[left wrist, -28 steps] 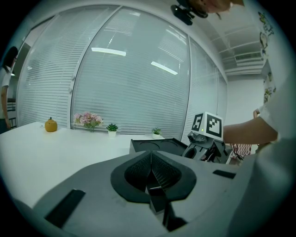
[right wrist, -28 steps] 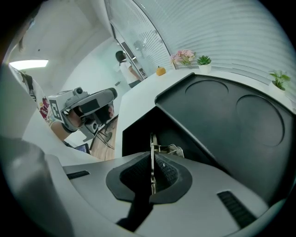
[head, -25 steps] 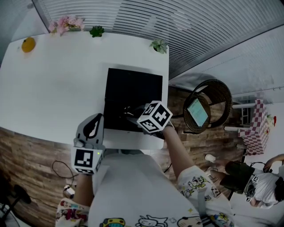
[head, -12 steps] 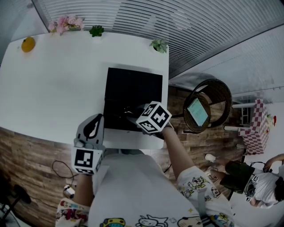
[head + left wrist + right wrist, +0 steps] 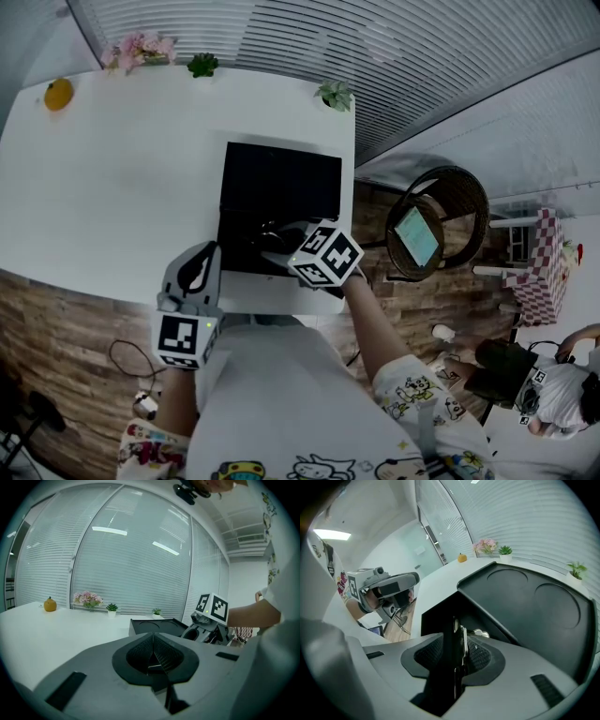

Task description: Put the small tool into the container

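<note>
Black container (image 5: 281, 187): my right gripper (image 5: 277, 242) is tilting down into it, jaws just opening, tool (image 5: 462, 639) standing loose between them.
Left gripper (image 5: 197, 258): pointing forward, jaws pinched together.

Soft, even indoor light fills all three views, with no hard shadows anywhere. The head view is slightly dim and bluish; the white table (image 5: 122, 178) is its brightest surface and nearly washes out, while the black container (image 5: 281, 192) reads as a flat dark patch with little inner detail. In the left gripper view, bright streaks (image 5: 109, 530) of light lie across the slatted window (image 5: 140, 573). In the right gripper view a ceiling panel (image 5: 330, 535) glows at the left edge. Both gripper views are fisheye: straight lines bow, the corners go black, and the foreground closest to each lens is slightly soft.
</note>
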`<action>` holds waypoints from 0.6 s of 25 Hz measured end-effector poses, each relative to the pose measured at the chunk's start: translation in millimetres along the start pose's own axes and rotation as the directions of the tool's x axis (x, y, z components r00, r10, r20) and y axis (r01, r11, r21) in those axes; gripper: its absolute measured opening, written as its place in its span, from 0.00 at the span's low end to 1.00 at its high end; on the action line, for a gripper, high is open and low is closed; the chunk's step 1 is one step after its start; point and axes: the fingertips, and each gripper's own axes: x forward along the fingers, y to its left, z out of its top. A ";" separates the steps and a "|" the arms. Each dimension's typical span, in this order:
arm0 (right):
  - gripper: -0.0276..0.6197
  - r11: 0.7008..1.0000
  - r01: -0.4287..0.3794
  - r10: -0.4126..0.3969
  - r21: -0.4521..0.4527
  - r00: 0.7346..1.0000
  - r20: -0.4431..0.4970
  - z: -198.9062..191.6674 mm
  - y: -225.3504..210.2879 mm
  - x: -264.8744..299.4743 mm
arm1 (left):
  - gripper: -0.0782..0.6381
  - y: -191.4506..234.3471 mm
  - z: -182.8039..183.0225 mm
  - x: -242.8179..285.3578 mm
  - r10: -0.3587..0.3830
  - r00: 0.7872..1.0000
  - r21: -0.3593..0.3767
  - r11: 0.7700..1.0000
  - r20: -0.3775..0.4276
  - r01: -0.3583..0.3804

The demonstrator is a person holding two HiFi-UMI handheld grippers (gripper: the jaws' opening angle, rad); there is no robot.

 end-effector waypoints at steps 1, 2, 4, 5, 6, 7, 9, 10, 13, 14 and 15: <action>0.23 1.000 0.000 0.000 0.003 1.000 0.012 0.7 -0.1 -1.0 | 0.12 -0.5 0.1 -0.1 0.000 1.000 -0.004 1.000 -0.002 0.000; 0.24 1.000 -0.006 0.006 0.011 1.000 0.024 1.3 0.1 -2.1 | 0.12 -1.1 0.2 -0.3 0.001 1.000 -0.013 1.000 -0.005 -0.001; 0.24 0.999 -0.030 0.028 0.040 0.998 0.053 3.5 0.9 -4.7 | 0.12 -1.8 -0.2 -0.6 0.001 1.000 -0.028 1.000 -0.011 -0.002; 0.24 0.997 -0.045 0.041 0.056 0.997 0.071 5.3 1.1 -6.1 | 0.12 -1.6 -0.5 -0.5 0.001 1.000 -0.022 1.000 -0.009 -0.001; 0.24 0.996 -0.057 0.051 0.070 0.995 0.091 7.8 0.8 -7.7 | 0.12 -1.2 -0.8 -0.1 -0.001 1.000 -0.010 1.000 -0.004 0.001; 0.24 0.994 -0.066 0.056 0.083 0.992 0.113 10.8 0.1 -9.4 | 0.12 -0.9 -1.2 0.3 -0.003 1.000 0.000 1.000 -0.001 0.003; 0.24 0.993 -0.067 0.051 0.100 0.987 0.150 16.7 -3.0 -13.2 | 0.12 -1.6 -1.5 0.8 -0.006 1.000 0.003 1.000 0.001 0.006; 0.24 0.993 -0.060 0.044 0.102 0.987 0.156 18.1 -4.6 -14.6 | 0.12 -2.5 -1.6 0.7 -0.008 1.000 -0.002 1.000 -0.002 0.008; 0.24 0.996 -0.024 0.013 0.084 0.991 0.133 16.8 -7.7 -16.2 | 0.12 -4.8 -1.1 -0.7 -0.009 1.000 -0.015 1.000 -0.007 0.009; 0.24 0.997 -0.009 0.000 0.075 0.992 0.124 15.9 -8.9 -16.6 | 0.12 -4.8 -0.8 -0.9 -0.010 1.000 -0.008 1.000 -0.005 0.010; 0.24 0.998 0.006 -0.013 0.063 0.993 0.115 15.0 -10.1 -16.9 | 0.12 -4.5 -0.7 -0.9 -0.010 1.000 -0.005 1.000 -0.003 0.010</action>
